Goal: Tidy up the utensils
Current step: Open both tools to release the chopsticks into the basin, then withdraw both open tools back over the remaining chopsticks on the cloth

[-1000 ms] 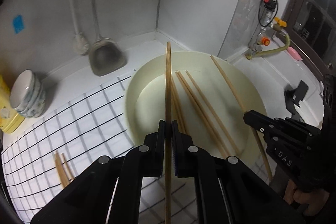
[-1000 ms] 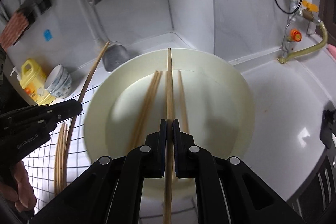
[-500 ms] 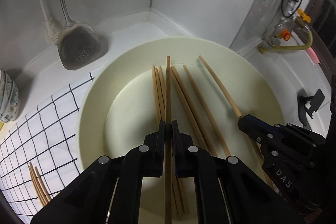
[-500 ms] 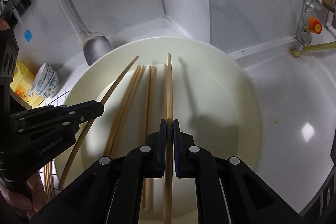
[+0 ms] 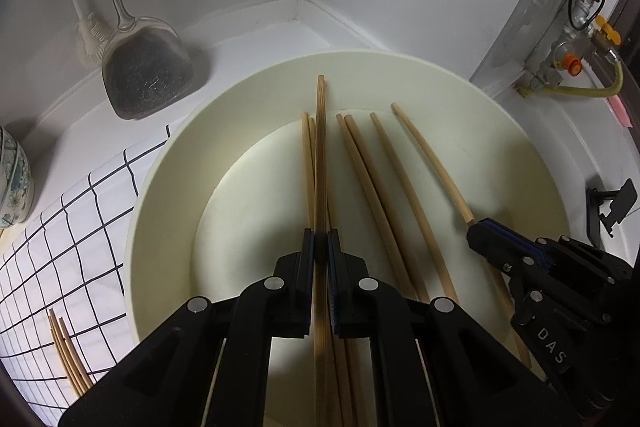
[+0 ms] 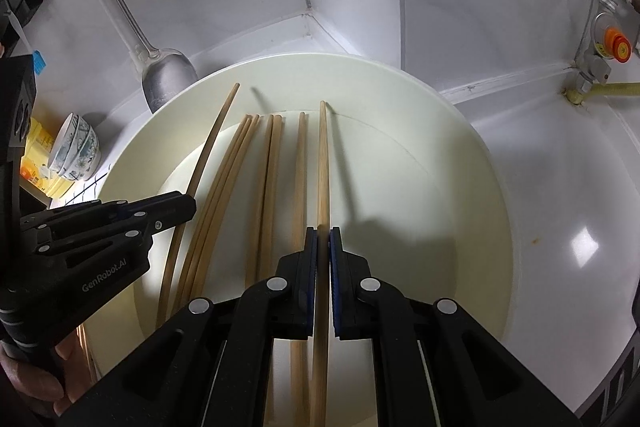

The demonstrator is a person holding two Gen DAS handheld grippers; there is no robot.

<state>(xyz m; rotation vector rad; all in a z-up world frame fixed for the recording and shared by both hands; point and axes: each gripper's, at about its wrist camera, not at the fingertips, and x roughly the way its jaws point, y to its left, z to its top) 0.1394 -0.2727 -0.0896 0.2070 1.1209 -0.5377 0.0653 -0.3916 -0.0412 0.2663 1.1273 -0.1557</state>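
2 smooth, round wooden chopsticks are each clamped in a black tool: the left tool (image 5: 319, 247) grips one chopstick (image 5: 320, 147), the right tool (image 6: 323, 247) another (image 6: 323, 163). Both point toward 12 o'clock over a wide, round cream basin (image 5: 168, 187) on the white worktop (image 6: 560, 187), where several loose chopsticks (image 5: 372, 187) lie side by side.

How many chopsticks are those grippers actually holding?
2. One chopstick is clamped in the left gripper, another chopstick in the right gripper, both over the cream basin; loose ones lie inside it.
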